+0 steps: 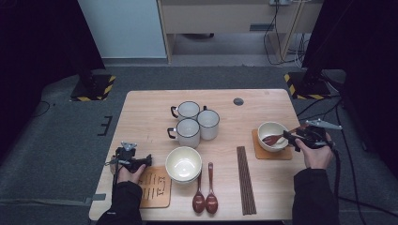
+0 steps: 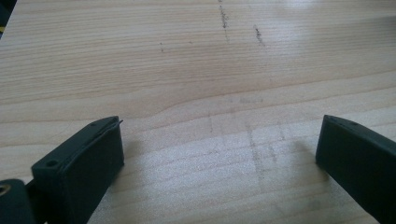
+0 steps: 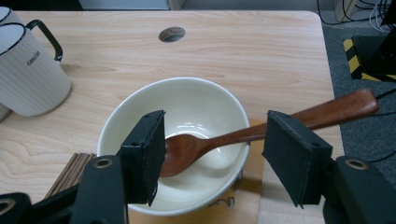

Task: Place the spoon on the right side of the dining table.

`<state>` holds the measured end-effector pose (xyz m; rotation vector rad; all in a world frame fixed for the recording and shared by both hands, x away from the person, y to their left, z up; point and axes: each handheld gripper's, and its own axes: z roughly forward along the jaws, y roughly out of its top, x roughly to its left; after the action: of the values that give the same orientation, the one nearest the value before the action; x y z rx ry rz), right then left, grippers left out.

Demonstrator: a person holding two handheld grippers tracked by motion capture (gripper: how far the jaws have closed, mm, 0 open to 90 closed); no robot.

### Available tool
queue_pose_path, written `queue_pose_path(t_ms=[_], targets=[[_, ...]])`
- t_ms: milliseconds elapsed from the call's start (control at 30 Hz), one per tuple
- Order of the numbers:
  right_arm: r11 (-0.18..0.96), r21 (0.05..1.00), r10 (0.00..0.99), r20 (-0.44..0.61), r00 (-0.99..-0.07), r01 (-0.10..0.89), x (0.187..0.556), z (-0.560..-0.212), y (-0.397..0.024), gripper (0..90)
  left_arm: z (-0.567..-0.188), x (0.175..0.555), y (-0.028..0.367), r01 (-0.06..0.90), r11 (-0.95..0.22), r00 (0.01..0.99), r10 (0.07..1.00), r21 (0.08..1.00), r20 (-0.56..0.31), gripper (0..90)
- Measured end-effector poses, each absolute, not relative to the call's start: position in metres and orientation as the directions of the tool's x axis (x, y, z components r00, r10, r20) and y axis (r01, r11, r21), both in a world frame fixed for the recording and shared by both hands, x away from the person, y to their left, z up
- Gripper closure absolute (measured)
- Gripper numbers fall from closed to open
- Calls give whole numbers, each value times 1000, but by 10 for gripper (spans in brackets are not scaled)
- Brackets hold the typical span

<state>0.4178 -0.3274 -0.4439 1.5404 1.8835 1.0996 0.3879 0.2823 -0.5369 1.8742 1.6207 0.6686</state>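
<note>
A cream bowl (image 1: 272, 136) stands on a wooden coaster (image 1: 281, 153) at the table's right side. A brown wooden spoon (image 3: 201, 144) lies in the bowl (image 3: 140, 100), its handle sticking out over the rim to the right. My right gripper (image 3: 212, 154) hovers just in front of the bowl, open, and its pads do not press on the spoon behind them. In the high view the right gripper (image 1: 287, 138) is at the bowl's right rim. My left gripper (image 1: 148, 160) rests open at the table's left, over bare wood (image 2: 219, 93).
Three white mugs (image 1: 192, 122) stand mid-table, and a second cream bowl (image 1: 183, 164) sits nearer the front. Two brown spoons (image 1: 205, 199) and dark chopsticks (image 1: 246, 180) lie at the front, and a patterned coaster (image 1: 155, 187) is by my left hand. A cable hole (image 1: 238, 101) is at the back.
</note>
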Motion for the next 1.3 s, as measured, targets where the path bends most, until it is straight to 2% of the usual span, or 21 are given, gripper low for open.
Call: queue_pose_path(t_ms=[467, 1300], targets=[[119, 804, 953, 71, -294, 582, 437, -439, -323, 393, -537, 388, 282, 707, -108, 144, 990, 698, 8, 0], [138, 758, 960, 55, -274, 638, 468, -456, -323, 370, -537, 388, 282, 706, -106, 142, 990, 700, 6, 0]])
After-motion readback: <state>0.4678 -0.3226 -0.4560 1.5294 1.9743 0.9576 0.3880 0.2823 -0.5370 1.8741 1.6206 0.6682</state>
